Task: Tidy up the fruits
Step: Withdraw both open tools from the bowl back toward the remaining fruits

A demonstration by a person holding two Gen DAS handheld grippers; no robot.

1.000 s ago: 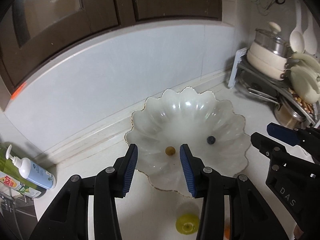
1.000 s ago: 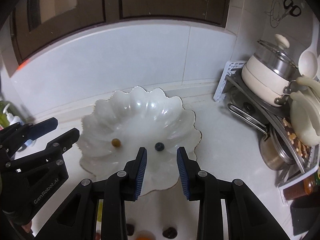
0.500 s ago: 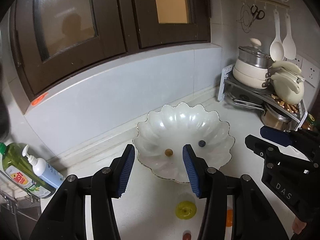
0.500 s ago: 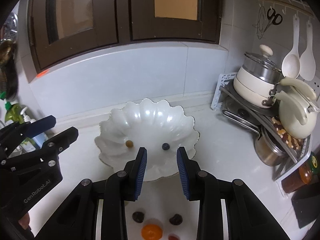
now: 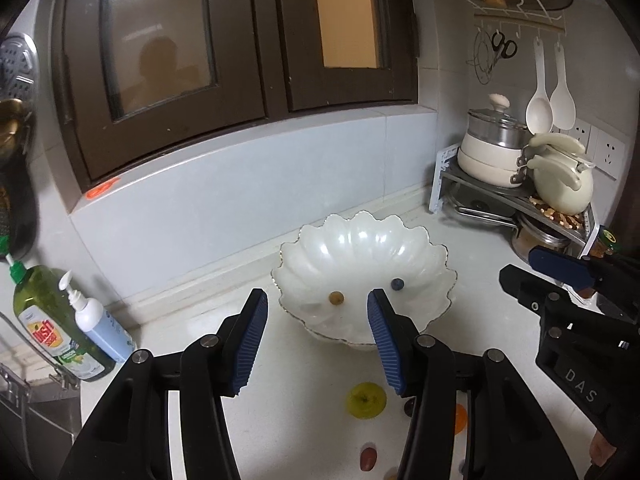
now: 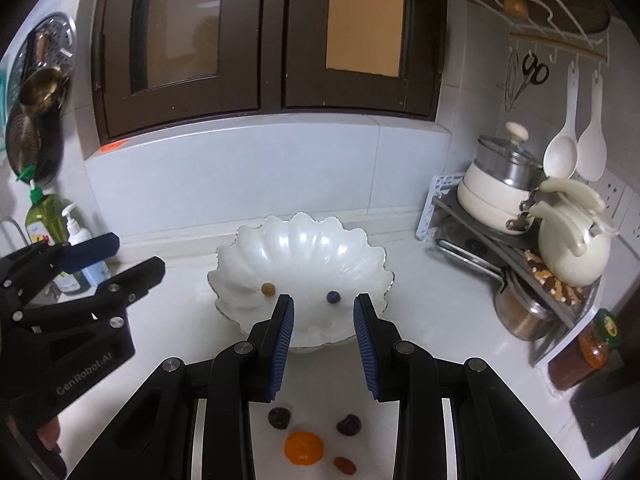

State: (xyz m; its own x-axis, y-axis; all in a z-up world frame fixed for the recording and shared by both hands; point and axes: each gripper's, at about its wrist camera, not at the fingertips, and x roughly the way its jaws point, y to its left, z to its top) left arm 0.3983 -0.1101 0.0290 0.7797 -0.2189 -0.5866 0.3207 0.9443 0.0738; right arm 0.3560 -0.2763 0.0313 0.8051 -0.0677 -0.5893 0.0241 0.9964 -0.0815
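A white scalloped bowl (image 5: 360,224) (image 6: 300,222) stands on the counter and holds a small tan fruit (image 5: 336,298) (image 6: 267,289) and a blueberry (image 5: 397,284) (image 6: 333,297). On the counter nearer me lie a yellow-green fruit (image 5: 366,399), an orange fruit (image 6: 303,447), two dark fruits (image 6: 279,417) and a red one (image 6: 345,465). My left gripper (image 5: 316,300) hangs back from the bowl's near rim; its jaws are opening with nothing between them. My right gripper (image 6: 324,304) hovers beside it, jaws narrowly apart and holding nothing.
Soap bottles (image 5: 60,320) stand at the left by a sink edge. A rack (image 6: 520,256) with pots and a cream kettle fills the right corner, with jars (image 6: 596,340) beside it. A wall and dark window frames rise behind the bowl.
Both grippers have drawn back and up from the bowl, which now looks smaller and farther. More loose fruit on the counter has come into view. The left jaws stand wider.
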